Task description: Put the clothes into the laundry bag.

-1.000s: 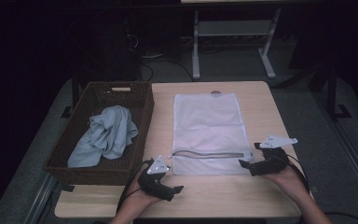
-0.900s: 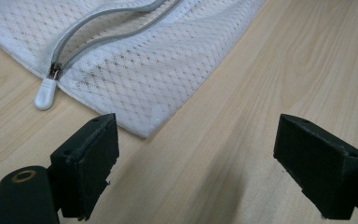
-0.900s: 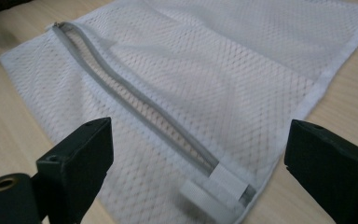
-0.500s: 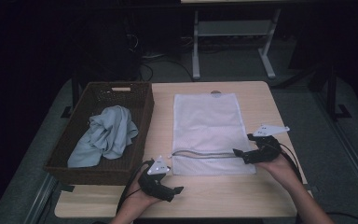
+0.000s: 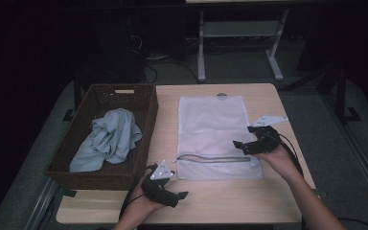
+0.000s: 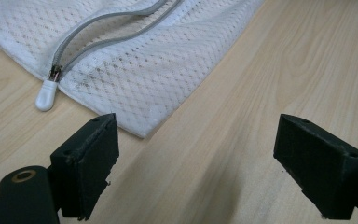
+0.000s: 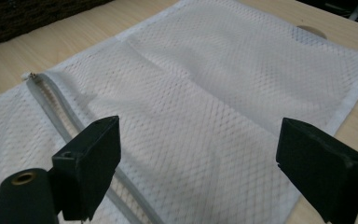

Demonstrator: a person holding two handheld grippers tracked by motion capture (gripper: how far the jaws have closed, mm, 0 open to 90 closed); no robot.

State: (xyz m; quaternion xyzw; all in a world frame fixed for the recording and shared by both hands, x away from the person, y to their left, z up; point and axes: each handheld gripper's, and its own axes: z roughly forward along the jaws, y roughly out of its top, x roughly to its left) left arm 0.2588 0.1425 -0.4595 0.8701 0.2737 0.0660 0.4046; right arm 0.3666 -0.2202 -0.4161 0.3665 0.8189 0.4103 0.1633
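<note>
A white mesh zip bag point(image 5: 213, 124) lies flat in the middle of the table, its grey zipper point(image 5: 213, 158) partly parted near the front edge. My right gripper point(image 5: 242, 136) hovers over the bag's right side, above the zipper's right end. Its jaws have just closed a little but stand open, with only mesh point(image 7: 205, 84) below them and nothing between. My left gripper point(image 5: 178, 198) rests low on the table by the bag's front left corner, open and empty. The left gripper view shows the white zipper pull point(image 6: 45, 93) ahead of the left gripper point(image 6: 196, 158).
A dark wicker basket point(image 5: 96, 177) sits at the table's left with a light blue cloth point(image 5: 110, 136) crumpled inside. Bare wooden table point(image 5: 230, 201) runs along the front edge. A metal frame point(image 5: 239, 33) stands on the floor beyond the table.
My right gripper has lifted from the zipper's right end and moved away from the person over the bag's right side. The left gripper has kept still.
</note>
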